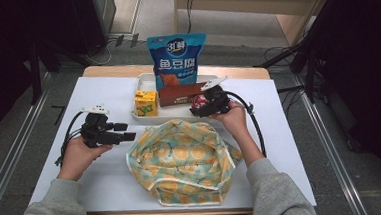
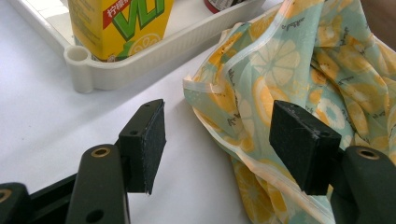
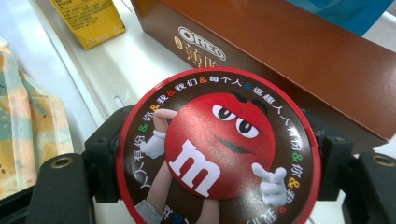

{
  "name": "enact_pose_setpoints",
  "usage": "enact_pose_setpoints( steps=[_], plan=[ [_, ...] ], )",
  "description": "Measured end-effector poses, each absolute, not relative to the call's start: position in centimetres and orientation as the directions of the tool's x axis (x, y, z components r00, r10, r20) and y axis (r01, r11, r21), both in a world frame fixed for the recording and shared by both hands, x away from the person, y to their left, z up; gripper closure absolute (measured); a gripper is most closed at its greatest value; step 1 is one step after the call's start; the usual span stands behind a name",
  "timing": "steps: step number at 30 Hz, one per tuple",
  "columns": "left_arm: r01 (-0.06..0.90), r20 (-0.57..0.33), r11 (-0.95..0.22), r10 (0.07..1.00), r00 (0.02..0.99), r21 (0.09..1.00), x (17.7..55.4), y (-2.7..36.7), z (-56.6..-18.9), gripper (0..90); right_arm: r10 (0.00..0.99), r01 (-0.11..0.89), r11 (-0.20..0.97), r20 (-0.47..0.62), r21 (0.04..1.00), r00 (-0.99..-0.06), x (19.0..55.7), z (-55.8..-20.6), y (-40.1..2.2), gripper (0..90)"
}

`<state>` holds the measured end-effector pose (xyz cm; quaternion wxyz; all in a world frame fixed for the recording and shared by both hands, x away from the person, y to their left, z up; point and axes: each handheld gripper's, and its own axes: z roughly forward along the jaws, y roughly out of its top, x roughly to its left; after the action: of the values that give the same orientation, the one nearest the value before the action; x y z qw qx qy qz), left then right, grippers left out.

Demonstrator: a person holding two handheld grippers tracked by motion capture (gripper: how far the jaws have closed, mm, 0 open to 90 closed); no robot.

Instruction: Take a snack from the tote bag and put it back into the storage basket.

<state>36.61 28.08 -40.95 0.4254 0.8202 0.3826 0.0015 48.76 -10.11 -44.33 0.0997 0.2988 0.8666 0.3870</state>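
Right gripper view: gripper (image 3: pixel 217 161) clamps M&M's tin (image 3: pixel 219 149); tin's base cropped.

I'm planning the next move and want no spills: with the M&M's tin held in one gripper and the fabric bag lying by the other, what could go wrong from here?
1. The right gripper clamps the round M&M's tin only at its curved sides, so it may slip or rotate.
2. The tin sits close to the Oreo box and juice carton in the tray; swinging it out could knock them.
3. The left gripper is open at the fabric bag edge; the mouth looks slack, so the tin may catch on it.
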Motion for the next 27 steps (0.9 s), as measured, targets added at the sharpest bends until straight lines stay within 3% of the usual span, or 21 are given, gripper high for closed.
enact_pose_setpoints(
  steps=[14,27],
  plan=[
    [0.628,-0.325,-0.347,0.628,0.707,0.697,36.6,28.0,-41.0,36.5,0.59,0.473,0.482,0.126,0.737,-0.798,49.0,-44.3,-10.9,22.8],
    [0.629,-0.322,-0.348,0.631,0.706,0.695,36.6,28.0,-41.0,36.4,0.579,0.46,0.434,0.152,0.775,-0.801,48.1,-41.4,-12.6,20.8]
  ],
)
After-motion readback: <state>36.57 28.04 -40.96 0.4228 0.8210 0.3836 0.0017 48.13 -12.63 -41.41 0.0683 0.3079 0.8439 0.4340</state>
